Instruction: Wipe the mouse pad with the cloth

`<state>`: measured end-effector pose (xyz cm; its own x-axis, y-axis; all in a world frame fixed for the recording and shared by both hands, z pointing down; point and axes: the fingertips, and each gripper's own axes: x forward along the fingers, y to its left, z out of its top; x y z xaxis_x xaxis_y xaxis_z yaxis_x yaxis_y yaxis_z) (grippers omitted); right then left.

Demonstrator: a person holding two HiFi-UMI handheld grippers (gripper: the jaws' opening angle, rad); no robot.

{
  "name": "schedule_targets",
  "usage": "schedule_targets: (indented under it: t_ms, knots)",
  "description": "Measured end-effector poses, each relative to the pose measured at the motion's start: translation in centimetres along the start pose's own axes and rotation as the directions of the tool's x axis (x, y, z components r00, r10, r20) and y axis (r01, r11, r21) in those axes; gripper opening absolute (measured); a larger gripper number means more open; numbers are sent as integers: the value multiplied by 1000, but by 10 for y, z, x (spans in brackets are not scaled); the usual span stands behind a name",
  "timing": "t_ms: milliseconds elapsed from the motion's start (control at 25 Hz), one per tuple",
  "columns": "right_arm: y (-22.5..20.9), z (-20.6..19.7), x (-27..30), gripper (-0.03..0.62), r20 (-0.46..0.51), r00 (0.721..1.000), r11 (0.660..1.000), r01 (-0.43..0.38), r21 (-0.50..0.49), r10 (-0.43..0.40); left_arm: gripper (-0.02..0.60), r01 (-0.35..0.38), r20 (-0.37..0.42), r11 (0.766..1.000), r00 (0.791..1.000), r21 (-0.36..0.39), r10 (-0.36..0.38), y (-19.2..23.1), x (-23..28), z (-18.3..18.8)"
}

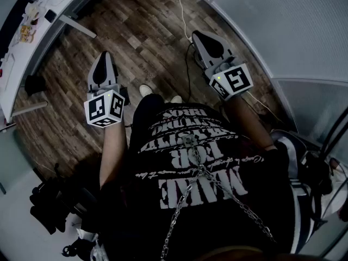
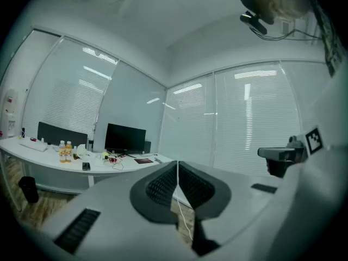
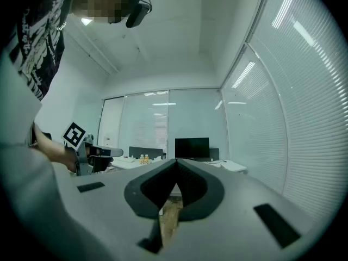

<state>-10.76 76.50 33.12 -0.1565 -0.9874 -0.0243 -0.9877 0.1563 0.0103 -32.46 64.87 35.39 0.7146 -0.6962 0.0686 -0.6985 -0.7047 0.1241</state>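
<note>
Both grippers were empty. The left gripper [image 1: 103,56] had its jaws shut tip to tip w/ nothing between them, and the right gripper [image 1: 197,35] was the same, pads pressed together on air. Neither the mouse pad nor the cloth could be picked out anywhere. My guess was they'd be on the white desk [image 2: 54,162] across the room, by the monitor [image 2: 125,139] and the small bottles [image 2: 65,152], but the clutter there was too small to tell.

So the wiping hadn't begun; the step in hand was getting over to the desk & finding the cloth. To do it well, I'd say:
- open one set of jaws before reaching, not at the last sec
- pinch the cloth on a bunched fold so it doesn't slip out
- press the other gripper, kept shut, on a corner of the pad so it can't slide
- wipe in overlapping strokes, edge to edge

Pose: the person stood over the wood floor [image 1: 141,31], forearms out in front at about waist height, one gripper each side of the body, well apart. Both pointed level & forward, marker cubes [image 1: 104,107] nearest the body. The right one sat close to the glass wall w/ blinds [image 1: 283,26], above a white cable [image 1: 182,10] trailing on the floor
</note>
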Motion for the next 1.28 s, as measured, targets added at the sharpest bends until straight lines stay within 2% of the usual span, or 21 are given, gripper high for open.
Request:
schedule_targets:
  t_ms: [400, 680, 920, 1280]
  knots:
    - [-7, -3, 5, 0, 6, 1000, 999, 18, 27, -18, 12, 17, 26, 1000, 999, 20, -18, 1, 10, 9]
    - [-21, -14, 37, 2, -29, 998, 998, 49, 32, -48, 7, 15, 24, 1000, 1000, -25, -14, 34, 39, -4]
    - [-45, -22, 103, 2, -51, 997, 998, 63, 30, -61, 6, 31, -2, 998, 1000, -53, -31, 79, 104, -15]
    - [-73, -21, 233, 1, -78, 995, 997, 59, 40, -56, 6, 59, -4, 995, 998, -79, -60, 163, 211, 3]
